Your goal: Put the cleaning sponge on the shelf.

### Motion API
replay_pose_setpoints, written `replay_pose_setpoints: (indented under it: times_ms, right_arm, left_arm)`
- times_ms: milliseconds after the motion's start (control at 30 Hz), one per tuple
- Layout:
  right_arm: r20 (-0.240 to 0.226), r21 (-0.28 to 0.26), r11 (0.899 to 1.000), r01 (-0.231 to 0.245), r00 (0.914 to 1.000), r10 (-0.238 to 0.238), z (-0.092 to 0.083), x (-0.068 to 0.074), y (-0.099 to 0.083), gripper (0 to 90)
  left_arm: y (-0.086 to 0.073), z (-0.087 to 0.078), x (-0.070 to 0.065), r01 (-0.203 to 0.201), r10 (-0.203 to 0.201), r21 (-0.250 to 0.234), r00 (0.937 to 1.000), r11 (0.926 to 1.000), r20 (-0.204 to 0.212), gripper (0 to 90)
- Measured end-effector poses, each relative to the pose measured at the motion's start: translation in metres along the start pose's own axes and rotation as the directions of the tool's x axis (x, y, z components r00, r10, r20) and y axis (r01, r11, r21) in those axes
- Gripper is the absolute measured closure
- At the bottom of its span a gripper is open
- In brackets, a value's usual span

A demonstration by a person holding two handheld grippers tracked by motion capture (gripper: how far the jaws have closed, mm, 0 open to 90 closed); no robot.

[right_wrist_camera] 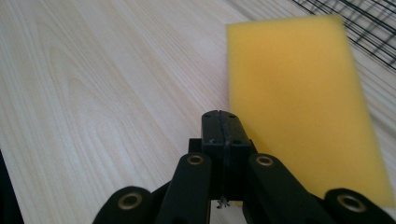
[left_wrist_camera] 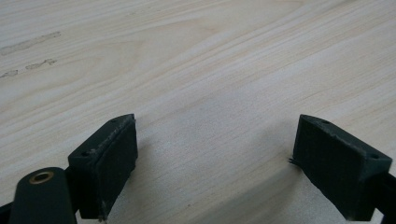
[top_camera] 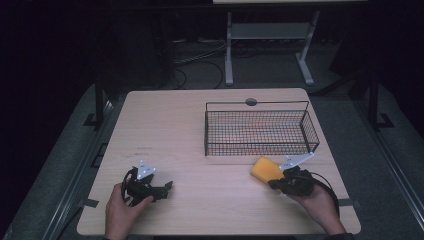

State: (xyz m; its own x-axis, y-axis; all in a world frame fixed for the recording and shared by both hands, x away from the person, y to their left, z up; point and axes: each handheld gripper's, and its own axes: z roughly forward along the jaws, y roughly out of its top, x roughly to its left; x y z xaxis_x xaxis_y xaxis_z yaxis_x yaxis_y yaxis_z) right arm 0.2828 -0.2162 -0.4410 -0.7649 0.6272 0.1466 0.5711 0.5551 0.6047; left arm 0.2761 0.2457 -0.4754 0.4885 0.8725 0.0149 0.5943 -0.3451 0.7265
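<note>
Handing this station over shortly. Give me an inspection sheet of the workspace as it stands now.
Surface: light wood table, a few faint marks on it.
Job's things: yellow sponge lying flat, just outside the near wall of the black wire basket; nothing seen inside the basket.
Clutter: nothing seen.
Grippers: left gripper low over bare wood, jaws open with nothing between them; right gripper shut, beside the sponge, with nothing between its jaws.
Cables: a black cable loops from the right gripper.
Surroundings: dark room, white table frame, loose floor cables.
</note>
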Motion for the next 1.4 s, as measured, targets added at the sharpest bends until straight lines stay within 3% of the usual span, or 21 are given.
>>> replay_pose_setpoints:
  times_ms: [133,367,767,900,1067,1400]
  right_arm:
    - [-0.017,-0.001,1.000,-0.007,0.9998,0.007,-0.005,-0.002,-0.002,89.3]
    - [-0.013,-0.003,1.000,0.016,0.9998,-0.016,-0.014,-0.003,0.007,75.1]
    - [0.057,0.083,0.996,0.042,0.9973,-0.047,-0.023,-0.013,0.028,40.7]
    - [0.088,0.135,0.989,0.065,0.9931,-0.078,-0.019,-0.016,0.038,30.7]
    - [0.089,0.192,0.979,0.073,0.9918,-0.092,-0.004,-0.020,0.048,21.6]
    - [0.091,0.238,0.968,0.075,0.9910,-0.099,0.017,-0.024,0.049,13.7]
  left_arm:
    - [0.000,0.000,0.000,0.000,0.000,0.000,1.0000,1.0000,0.000,13.1]
    - [0.000,0.000,0.000,0.002,-0.002,0.000,1.0000,1.0000,0.001,13.0]
    - [0.000,0.000,0.000,0.002,-0.002,0.000,1.0000,1.0000,0.002,13.0]
    - [0.000,0.000,0.000,0.003,-0.003,0.000,1.0000,1.0000,0.002,13.0]
    - [0.000,0.000,0.000,0.002,-0.002,0.000,1.0000,1.0000,0.002,13.0]
    - [0.000,0.000,0.000,0.002,-0.002,0.004,1.0000,1.0000,0.002,13.0]
